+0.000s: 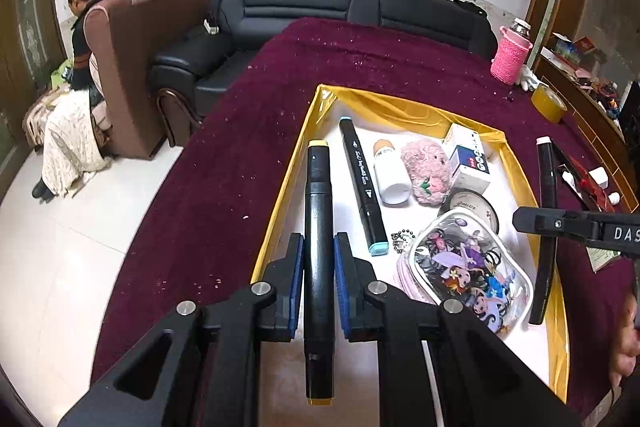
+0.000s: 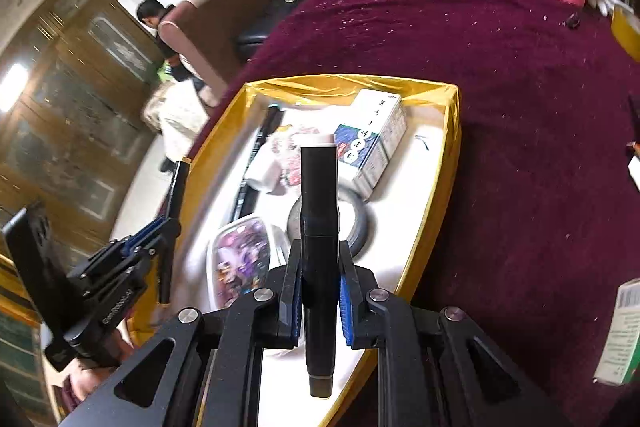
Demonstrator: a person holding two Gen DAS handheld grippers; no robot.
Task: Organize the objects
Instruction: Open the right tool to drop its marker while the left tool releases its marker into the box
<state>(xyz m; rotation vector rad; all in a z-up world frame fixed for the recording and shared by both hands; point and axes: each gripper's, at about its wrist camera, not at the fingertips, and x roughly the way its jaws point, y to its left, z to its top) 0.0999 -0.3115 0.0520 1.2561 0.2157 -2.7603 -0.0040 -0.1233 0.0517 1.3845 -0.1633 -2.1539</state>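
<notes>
A gold-walled tray [image 1: 280, 163] with a white floor sits on the maroon tablecloth [image 1: 360, 59]. My left gripper [image 1: 319, 247] is shut on a black marker with yellow caps [image 1: 318, 195], held over the tray's left side. My right gripper [image 2: 319, 259] is shut on a black marker with a pale pink cap [image 2: 319, 187], held above the tray [image 2: 452, 163]; it shows in the left wrist view [image 1: 546, 195] at the tray's right edge. In the tray lie a blue-capped marker [image 1: 362, 183], a white bottle [image 1: 390, 173], a pink plush [image 1: 426, 171], a small box [image 1: 470, 157], a round compact [image 1: 474, 205] and a cartoon pouch [image 1: 464, 267].
A pink knitted holder [image 1: 510, 55] and a tape roll [image 1: 548, 103] stand at the table's far right. Red scissors and small items [image 1: 588, 179] lie right of the tray. A green-white box [image 2: 620, 335] lies at right. A black sofa [image 1: 320, 11] and brown armchair [image 1: 132, 67] are behind.
</notes>
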